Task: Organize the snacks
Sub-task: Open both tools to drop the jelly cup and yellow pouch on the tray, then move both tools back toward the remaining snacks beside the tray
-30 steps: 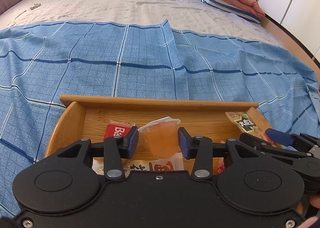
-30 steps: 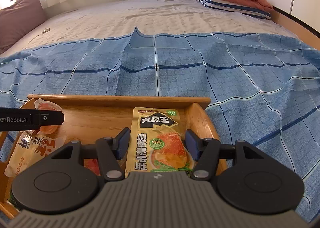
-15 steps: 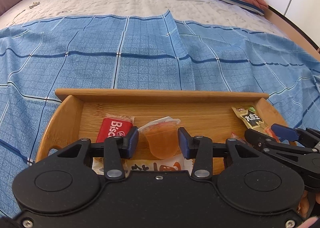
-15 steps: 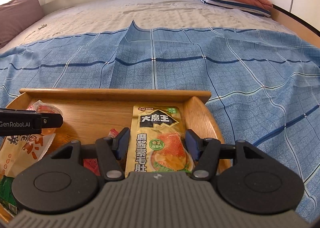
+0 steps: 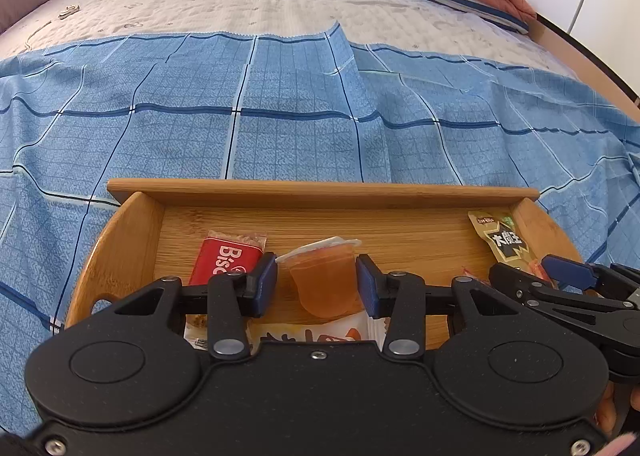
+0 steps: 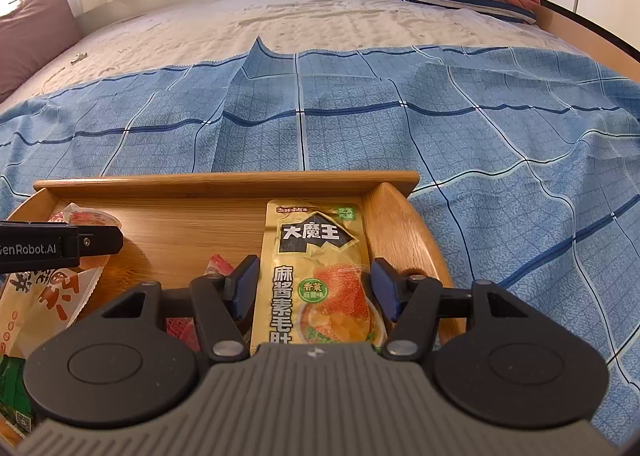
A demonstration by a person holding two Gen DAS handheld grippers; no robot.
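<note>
Yellow snack pouch [image 6: 316, 276] lies lengthwise btwn opening right gripper [image 6: 316, 288] fingers.

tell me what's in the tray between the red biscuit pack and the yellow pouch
The orange jelly cup, sitting between the left gripper fingers; the left wrist view shows it.

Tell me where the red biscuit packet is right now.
Left wrist view: the red biscuit packet lies in the wooden tray, left of the orange jelly cup, partly behind the left tongs.
</note>
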